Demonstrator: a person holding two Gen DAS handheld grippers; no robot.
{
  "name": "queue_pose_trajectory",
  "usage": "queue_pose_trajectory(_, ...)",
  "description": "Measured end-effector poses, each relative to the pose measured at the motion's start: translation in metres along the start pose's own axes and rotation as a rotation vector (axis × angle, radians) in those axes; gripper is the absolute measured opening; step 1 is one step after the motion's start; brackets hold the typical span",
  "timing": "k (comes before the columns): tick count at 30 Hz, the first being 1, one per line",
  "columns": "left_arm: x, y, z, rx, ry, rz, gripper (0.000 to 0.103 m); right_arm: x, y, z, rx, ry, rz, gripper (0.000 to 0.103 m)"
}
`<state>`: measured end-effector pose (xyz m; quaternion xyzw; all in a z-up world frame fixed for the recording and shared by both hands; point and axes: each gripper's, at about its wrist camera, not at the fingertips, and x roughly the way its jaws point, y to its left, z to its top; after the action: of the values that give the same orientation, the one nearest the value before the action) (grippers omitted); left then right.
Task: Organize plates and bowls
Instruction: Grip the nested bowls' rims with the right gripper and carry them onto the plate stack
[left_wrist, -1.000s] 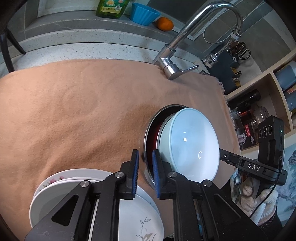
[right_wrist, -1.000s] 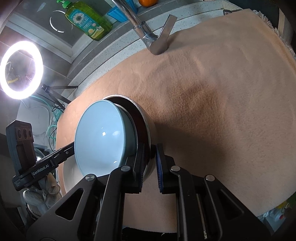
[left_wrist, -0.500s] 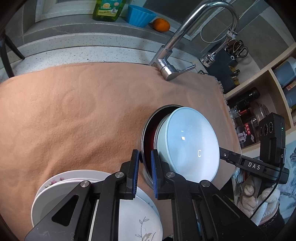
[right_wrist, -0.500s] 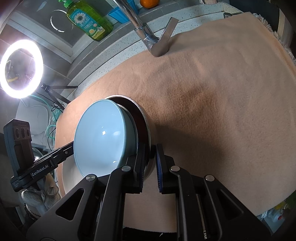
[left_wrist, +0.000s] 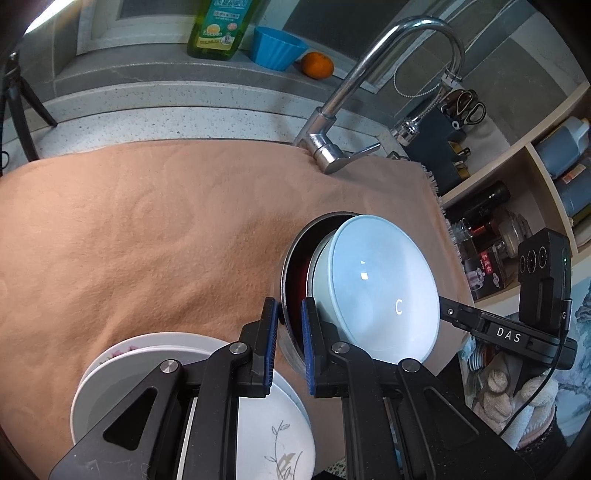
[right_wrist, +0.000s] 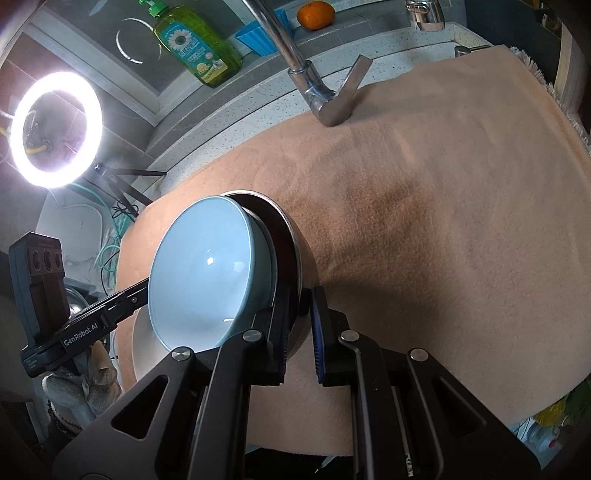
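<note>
Bowls (left_wrist: 380, 291) gripped at opposite rims by "GenRobot.AI" left claw (left_wrist: 289, 343) and "DAS" right claw (right_wrist: 299, 328).

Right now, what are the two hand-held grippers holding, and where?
Together they hold the nested bowls: each hand-held gripper, left and right, clamps the metal bowl's rim on opposite sides, blue bowl inside.

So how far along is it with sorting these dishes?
Well along, it seems. White plates sit stacked on the tan cloth. Both grippers, left and right, clamp opposite rim edges of a metal bowl holding a pale blue bowl. That nested pair is not yet set down.
</note>
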<state>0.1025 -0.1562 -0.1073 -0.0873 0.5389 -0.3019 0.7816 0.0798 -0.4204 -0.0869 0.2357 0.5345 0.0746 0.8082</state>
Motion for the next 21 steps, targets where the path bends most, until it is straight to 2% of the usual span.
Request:
queue_pose_trajectory(9,-0.035,0.003,-0.007,-0.018,-0.067,-0.012,0.01,-0.022,0.028,-0.007,-0.058,-0.027,0.037,0.011)
queue_pose_trajectory(14,-0.054,0.009,-0.019,-0.022,-0.093,0.02,0.01,-0.023,0.048,-0.014,-0.103,-0.021,0.061,0.012)
queue_pose_trajectory(21,-0.073,0.029,-0.038,-0.077,-0.118,0.052,0.01,-0.012,0.075,-0.028,-0.162,0.007,0.087,0.012)
